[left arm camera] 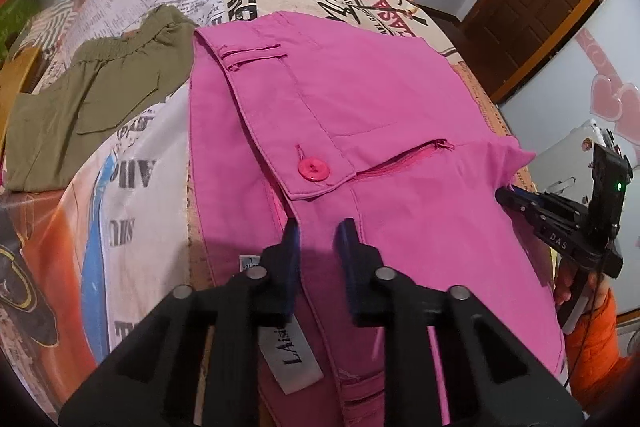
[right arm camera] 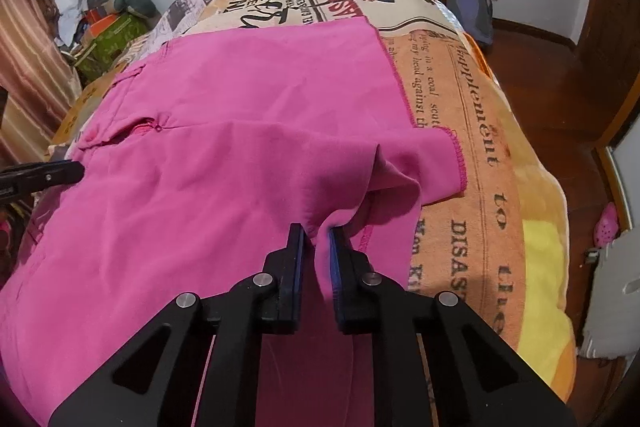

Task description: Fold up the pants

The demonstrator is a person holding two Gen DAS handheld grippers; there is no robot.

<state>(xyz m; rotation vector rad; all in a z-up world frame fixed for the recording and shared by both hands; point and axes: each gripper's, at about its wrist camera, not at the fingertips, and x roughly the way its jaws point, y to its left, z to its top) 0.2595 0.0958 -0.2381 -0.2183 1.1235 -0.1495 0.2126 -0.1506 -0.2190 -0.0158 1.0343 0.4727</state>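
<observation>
right tool [right arm camera: 317, 231] is pinched on a bunched ridge of the pink pants [right arm camera: 224, 131], which lie spread on the bed's printed blanket [right arm camera: 472, 147]. my left tool [left arm camera: 318, 227] hovers with its fingers parted over the waistband seam, near the button [left arm camera: 313, 169], gripping nothing. pants run long from waistband on my left to hem on my right, so i'd judge the right carries the fold leftward.

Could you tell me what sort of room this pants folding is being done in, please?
Most likely a bedroom at home. The pink pants lie on a bed with a newspaper-print blanket, above a wooden floor, with a wooden door and stacked boxes by the wall.
</observation>
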